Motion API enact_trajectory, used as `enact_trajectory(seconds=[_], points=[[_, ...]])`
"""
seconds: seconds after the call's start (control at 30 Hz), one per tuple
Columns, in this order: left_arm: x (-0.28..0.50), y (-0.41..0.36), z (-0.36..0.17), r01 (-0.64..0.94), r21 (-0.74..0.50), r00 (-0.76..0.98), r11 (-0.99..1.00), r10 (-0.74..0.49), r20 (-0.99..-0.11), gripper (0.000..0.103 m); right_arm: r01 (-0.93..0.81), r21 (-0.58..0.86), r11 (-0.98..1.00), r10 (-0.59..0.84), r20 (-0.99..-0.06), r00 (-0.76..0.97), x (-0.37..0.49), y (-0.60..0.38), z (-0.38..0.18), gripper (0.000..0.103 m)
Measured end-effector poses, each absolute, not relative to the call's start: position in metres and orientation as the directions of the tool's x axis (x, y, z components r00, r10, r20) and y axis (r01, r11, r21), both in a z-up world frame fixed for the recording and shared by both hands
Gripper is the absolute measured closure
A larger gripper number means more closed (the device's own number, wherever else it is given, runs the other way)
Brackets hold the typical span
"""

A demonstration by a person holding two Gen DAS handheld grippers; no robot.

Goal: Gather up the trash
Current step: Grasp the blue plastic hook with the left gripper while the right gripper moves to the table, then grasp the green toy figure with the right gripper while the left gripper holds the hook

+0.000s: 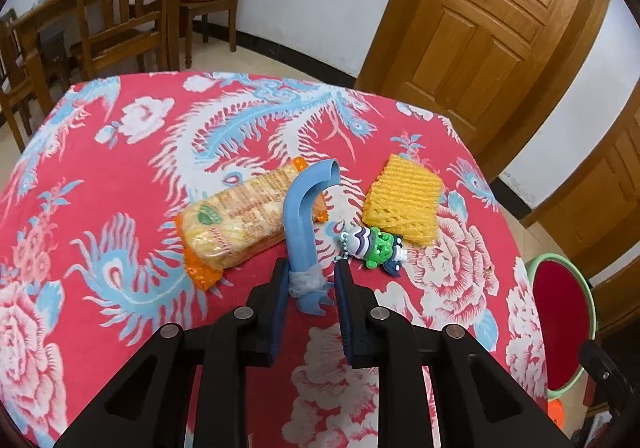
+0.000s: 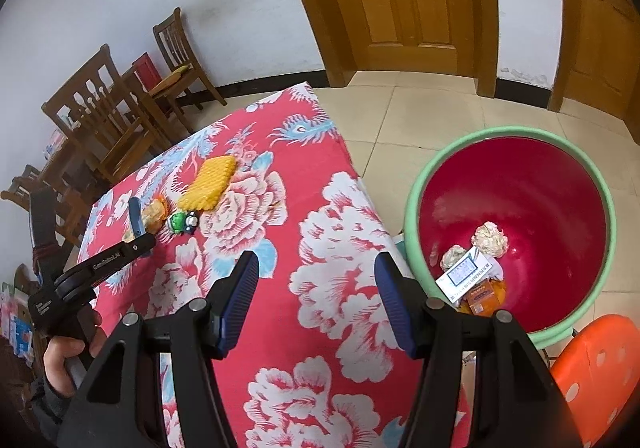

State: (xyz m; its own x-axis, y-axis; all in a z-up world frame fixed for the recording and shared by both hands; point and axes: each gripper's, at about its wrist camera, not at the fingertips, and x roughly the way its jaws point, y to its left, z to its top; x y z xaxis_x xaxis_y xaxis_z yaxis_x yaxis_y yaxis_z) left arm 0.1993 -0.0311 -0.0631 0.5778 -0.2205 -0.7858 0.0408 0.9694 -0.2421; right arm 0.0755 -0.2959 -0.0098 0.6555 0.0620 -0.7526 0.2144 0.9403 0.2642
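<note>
Blue plastic, curved like a hook or shoehorn, is the piece (image 1: pixel 301 222) your left claw (image 1: pixel 312 280) has closed on: its jaws stand narrow, pinching the lower end where a wad of whitish tape is wrapped, just below centre of the left wrist view. The piece rises from the claw towards the middle of the frame, its upper end arching over the wrapped biscuit packet (image 1: pixel 236 226) lying to its left on the red floral worktop (image 1: pixel 120 176). Judge it stiff and light; the taped section offers the least slippery hold, whereas the bare smooth curve would likely slide between the pads. Right of the blue piece lie a green toy keychain (image 1: pixel 374 246) and, just beyond it, a yellow foam fruit net (image 1: pixel 404 204); the net should be soft and nearly weightless, best taken at an edge or squeezed across its width. Your right claw (image 2: pixel 316 296) stands wide with nothing between its jaws, hovering over the worktop's near edge at lower centre of the right wrist view. At the right of that frame stands the green-rimmed red bin (image 2: pixel 408 216) on the tiled floor, already holding crumpled paper and small cartons.
</note>
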Motion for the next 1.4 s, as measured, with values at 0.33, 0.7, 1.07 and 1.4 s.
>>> enact_trajectory(seconds=[0.33, 0.7, 1.07, 1.4], points=[[0.193, 0.000, -0.051, -0.015, -0.221, 0.623, 0.975, -0.163, -0.765, 0.081, 0.152, 0.257, 0.954, 0.100, -0.755, 0.648, 0.099, -0.259, -0.010, 0.041], [0.194, 0.043, -0.057, -0.124, -0.226, 0.660, 0.966, -0.090, -0.745, 0.081, 0.082, 0.239, 0.968, 0.139, -0.776, 0.616, 0.143, -0.203, -0.022, 0.041], [0.194, 0.069, -0.066, -0.196, -0.259, 0.670, 0.946, -0.063, -0.740, 0.081, 0.084, 0.214, 0.973, 0.128, -0.808, 0.575, 0.186, -0.157, -0.050, 0.039], [0.193, 0.082, -0.069, -0.242, -0.269, 0.666, 0.932, -0.042, -0.744, 0.081, 0.111, 0.143, 0.984, 0.055, -0.821, 0.569, 0.208, -0.136, -0.065, 0.036]])
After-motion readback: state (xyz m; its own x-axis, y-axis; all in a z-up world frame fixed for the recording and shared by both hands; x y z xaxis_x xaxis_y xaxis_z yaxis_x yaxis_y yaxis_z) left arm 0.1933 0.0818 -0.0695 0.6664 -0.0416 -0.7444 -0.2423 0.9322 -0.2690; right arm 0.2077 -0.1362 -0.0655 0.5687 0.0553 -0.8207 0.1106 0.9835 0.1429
